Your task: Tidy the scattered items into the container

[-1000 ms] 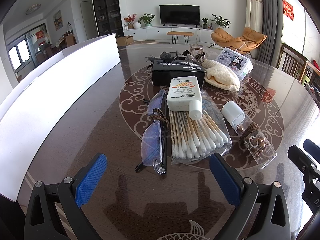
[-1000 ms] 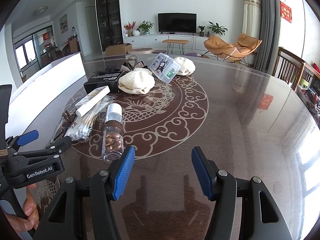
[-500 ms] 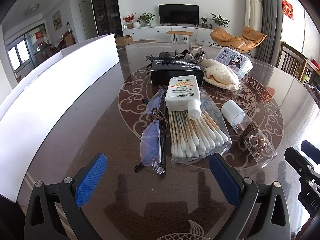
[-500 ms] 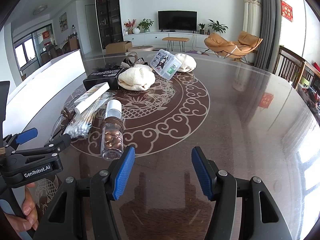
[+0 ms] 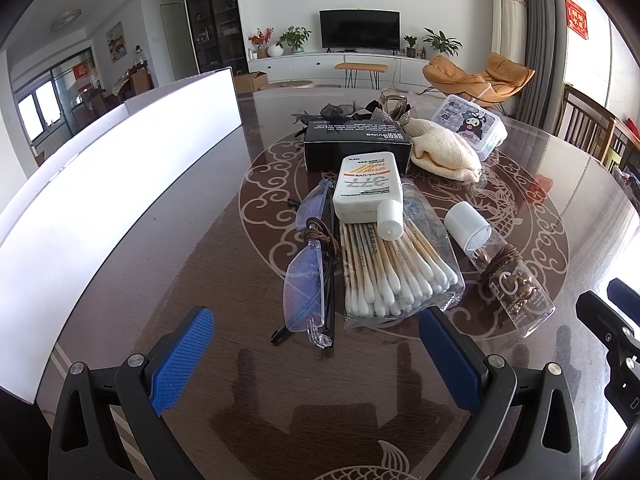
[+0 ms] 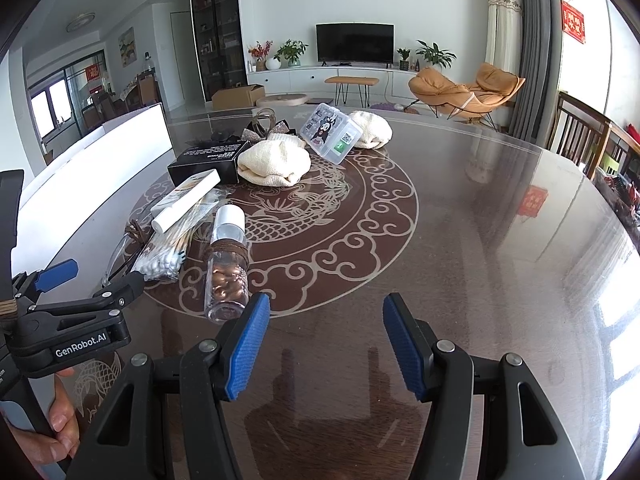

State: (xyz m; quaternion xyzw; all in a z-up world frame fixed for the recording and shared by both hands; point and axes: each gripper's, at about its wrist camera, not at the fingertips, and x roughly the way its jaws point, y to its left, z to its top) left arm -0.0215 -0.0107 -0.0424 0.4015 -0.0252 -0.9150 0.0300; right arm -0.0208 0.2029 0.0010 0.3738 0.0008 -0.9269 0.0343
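Left gripper (image 5: pixel 316 354) spread wide, empty, low centre of left wrist view, above glossy dark brown bench (image 5: pixel 192 264). Right gripper (image 6: pixel 325 346) likewise spread, empty. Clear bag of cotton swabs (image 5: pixel 394 270), folded clear-lens glasses (image 5: pixel 306 276), white flat bottle (image 5: pixel 368 188), clear capsule bottle (image 5: pixel 508 276) mid-frame; long white container (image 5: pixel 100 208) at left.

Behind the black box (image 5: pixel 356 145) I can't make out the dark tangle (image 5: pixel 340 112), its small print is too fine to read, and the white container (image 5: pixel 100 184) beside it runs off the frame's left edge.
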